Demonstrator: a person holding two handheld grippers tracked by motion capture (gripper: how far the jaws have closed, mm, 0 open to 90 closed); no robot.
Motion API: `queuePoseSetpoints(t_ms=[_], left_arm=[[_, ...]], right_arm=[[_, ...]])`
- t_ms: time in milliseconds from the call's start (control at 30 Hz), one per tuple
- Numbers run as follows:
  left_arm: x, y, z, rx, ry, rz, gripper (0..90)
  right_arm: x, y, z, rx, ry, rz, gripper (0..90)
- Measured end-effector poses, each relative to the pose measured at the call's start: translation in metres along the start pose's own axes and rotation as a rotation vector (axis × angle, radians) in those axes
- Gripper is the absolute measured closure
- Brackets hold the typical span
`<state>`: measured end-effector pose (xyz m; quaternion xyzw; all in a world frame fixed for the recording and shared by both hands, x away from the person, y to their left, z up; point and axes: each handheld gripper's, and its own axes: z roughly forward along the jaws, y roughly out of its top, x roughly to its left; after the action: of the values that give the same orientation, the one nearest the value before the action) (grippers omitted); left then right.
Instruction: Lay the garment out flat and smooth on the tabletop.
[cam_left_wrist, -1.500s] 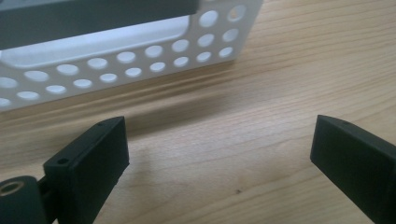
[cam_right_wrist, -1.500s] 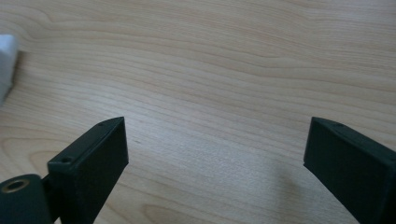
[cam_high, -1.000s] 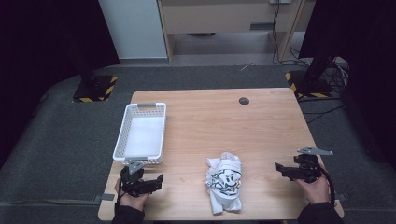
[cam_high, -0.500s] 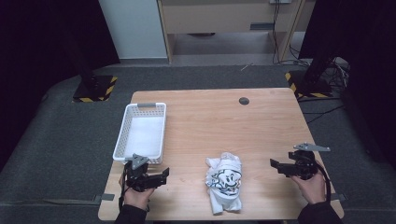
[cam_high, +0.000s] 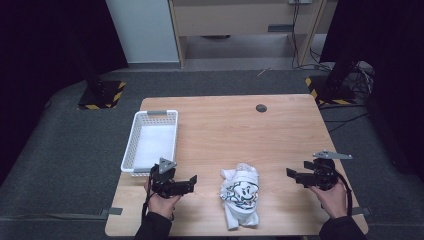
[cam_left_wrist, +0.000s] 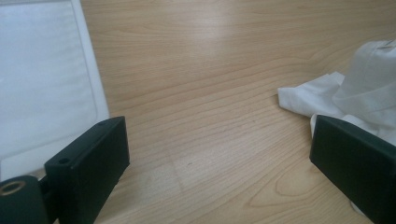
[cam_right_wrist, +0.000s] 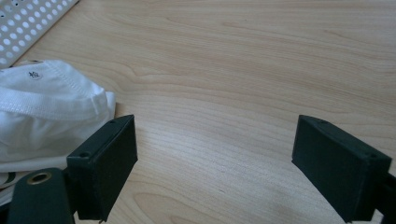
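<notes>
A crumpled white garment (cam_high: 241, 192) with a cartoon print lies near the front edge of the wooden table (cam_high: 225, 130). My left gripper (cam_high: 192, 181) hovers to its left, jaws open and pointing at it, nothing between them. In the left gripper view the garment (cam_left_wrist: 364, 84) lies behind the right jaw of that gripper (cam_left_wrist: 217, 135). My right gripper (cam_high: 292, 175) is on the garment's other side, open, pointing left. Its jaws have just been closing a little, with bare wood between them. In the right gripper view the garment (cam_right_wrist: 46, 112) lies past the left jaw of this gripper (cam_right_wrist: 212, 135).
A white perforated basket (cam_high: 131, 145) stands at the table's left side, just beyond my left hand; its rim (cam_left_wrist: 91, 79) and corner (cam_right_wrist: 28, 23) appear in the gripper views. A small black round fitting (cam_high: 260, 107) sits at the far edge. Stands with striped bases flank the table.
My left gripper has moved right and away from the front edge, nearer the garment. The right gripper has barely shifted. The garment lies as before.
</notes>
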<state>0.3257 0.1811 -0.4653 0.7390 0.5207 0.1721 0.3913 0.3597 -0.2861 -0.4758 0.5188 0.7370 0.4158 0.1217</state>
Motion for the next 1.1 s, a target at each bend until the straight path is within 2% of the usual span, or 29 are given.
queuePoseSetpoints(t_ms=[300, 667, 933, 1100], left_arm=[[-0.007, 0.007, 0.008, 0.001, -0.033, -0.003, 6.0], [-0.02, 0.015, 0.021, 0.003, -0.078, -0.002, 7.1], [-0.031, 0.019, 0.03, 0.014, -0.123, 0.018, 8.6], [-0.037, 0.021, 0.036, 0.015, -0.141, 0.021, 9.4]], right_arm=[[0.002, 0.002, 0.001, -0.008, 0.004, -0.007, 14.7], [0.013, 0.01, 0.014, -0.002, 0.068, -0.018, 17.3], [0.022, 0.013, 0.02, 0.004, 0.089, -0.037, 17.4], [0.025, 0.013, 0.022, -0.002, 0.11, -0.024, 18.0]])
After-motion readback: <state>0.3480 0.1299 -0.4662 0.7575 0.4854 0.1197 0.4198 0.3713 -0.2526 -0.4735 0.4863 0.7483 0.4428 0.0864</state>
